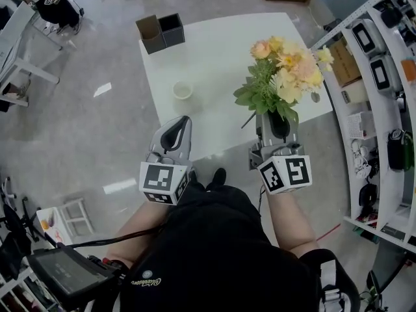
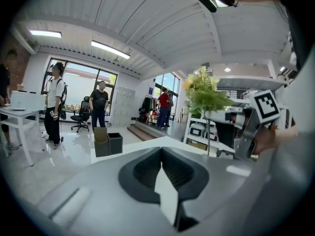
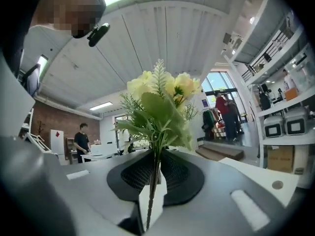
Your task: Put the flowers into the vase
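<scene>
Right gripper (image 3: 156, 157) jaws are clamped on the flower stem (image 3: 151, 188). The flowers (image 1: 284, 75) stick out past the jaw tips, off the surface and over the right side of the white table (image 1: 221, 51). Left gripper (image 2: 161, 154) jaws are together with nothing between them, at the table's near edge. The vase (image 1: 182, 90) stands on the table, well apart from the flowers. Two open boxes (image 1: 160, 31) sit at the far corner.

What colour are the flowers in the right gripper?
The flowers are pale yellow and peach-orange; clearest in the head view.
</scene>
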Demonstrator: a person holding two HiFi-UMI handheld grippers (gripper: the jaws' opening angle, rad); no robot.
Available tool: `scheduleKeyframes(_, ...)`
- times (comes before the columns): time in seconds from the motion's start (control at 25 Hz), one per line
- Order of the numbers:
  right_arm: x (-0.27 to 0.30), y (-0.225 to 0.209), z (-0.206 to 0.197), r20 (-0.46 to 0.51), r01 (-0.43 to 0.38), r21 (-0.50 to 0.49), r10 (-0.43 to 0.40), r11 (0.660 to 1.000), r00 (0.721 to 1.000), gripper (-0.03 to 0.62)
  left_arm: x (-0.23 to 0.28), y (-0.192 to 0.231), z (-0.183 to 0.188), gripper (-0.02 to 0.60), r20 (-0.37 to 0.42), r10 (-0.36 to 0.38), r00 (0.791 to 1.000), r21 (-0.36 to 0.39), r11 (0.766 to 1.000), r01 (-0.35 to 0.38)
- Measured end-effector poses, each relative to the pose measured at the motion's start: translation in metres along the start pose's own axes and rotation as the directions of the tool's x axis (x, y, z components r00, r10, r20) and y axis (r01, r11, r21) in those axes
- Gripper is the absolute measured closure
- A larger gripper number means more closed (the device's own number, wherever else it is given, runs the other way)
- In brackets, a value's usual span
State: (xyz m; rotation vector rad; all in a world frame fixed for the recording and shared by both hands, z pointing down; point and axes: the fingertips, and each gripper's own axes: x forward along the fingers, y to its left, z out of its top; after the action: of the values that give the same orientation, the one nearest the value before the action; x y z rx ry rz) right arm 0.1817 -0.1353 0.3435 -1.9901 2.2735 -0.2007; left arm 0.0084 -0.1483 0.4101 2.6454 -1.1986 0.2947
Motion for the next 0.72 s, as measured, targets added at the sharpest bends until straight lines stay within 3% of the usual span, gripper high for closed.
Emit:
scheduleKeyframes(0.52,0.019,0.022,0.018,0.092,-0.224,-0.025,0.225,0.974,0.97,0.546,-0.001,-0.009,0.008,0.574,0.028,0.13,0.991,-0.004,0.992,-0.13)
scheduleKeyframes(0.72,0.057,0.082,0.023,0.121,-0.323,-0.034,0.325,0.946,0.938,0.546,-0.024,0.03,0.01,0.574,0.04,0.203,0.978,-0.021,0.979,-0.202)
